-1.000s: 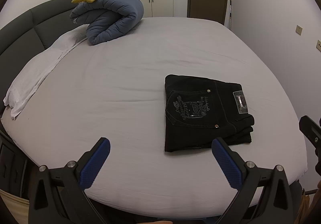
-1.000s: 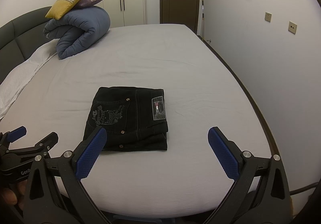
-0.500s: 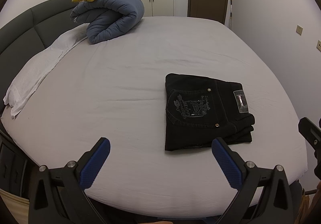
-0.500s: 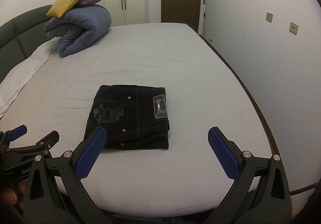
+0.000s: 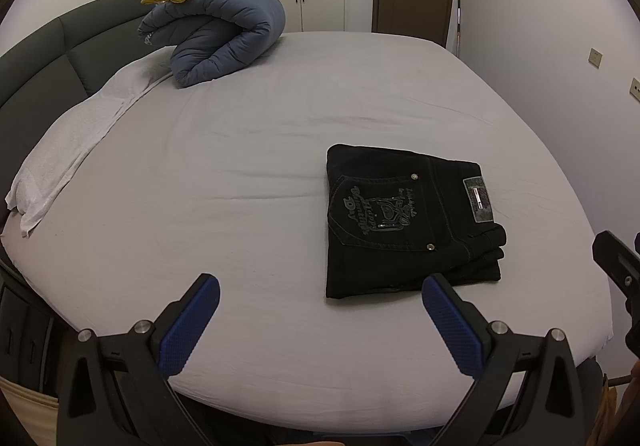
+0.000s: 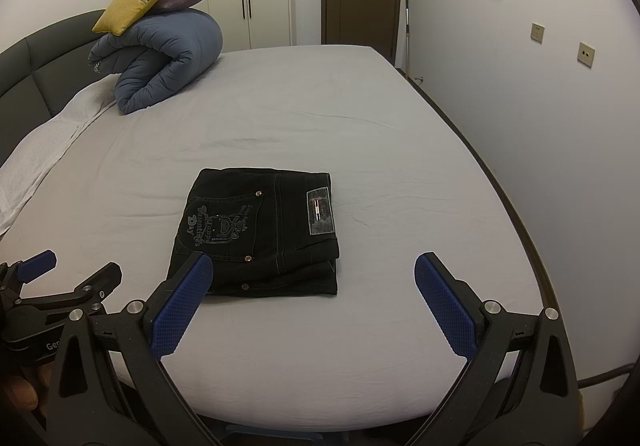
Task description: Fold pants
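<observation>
Since the pants (image 6: 260,230) already lie folded near the bed's (image 6: 360,118) front edge, keep both wide-apart, empty grippers (image 5: 320,318) (image 6: 312,298) off them.

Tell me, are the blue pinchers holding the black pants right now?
No, nothing is held. The left gripper and right gripper are both wide open and empty, and the folded black pants lie free on the bed.

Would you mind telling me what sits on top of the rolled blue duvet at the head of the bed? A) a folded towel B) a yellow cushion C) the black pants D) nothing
B: a yellow cushion rests on the rolled blue duvet, while the folded black pants lie apart, mid-bed.
</observation>
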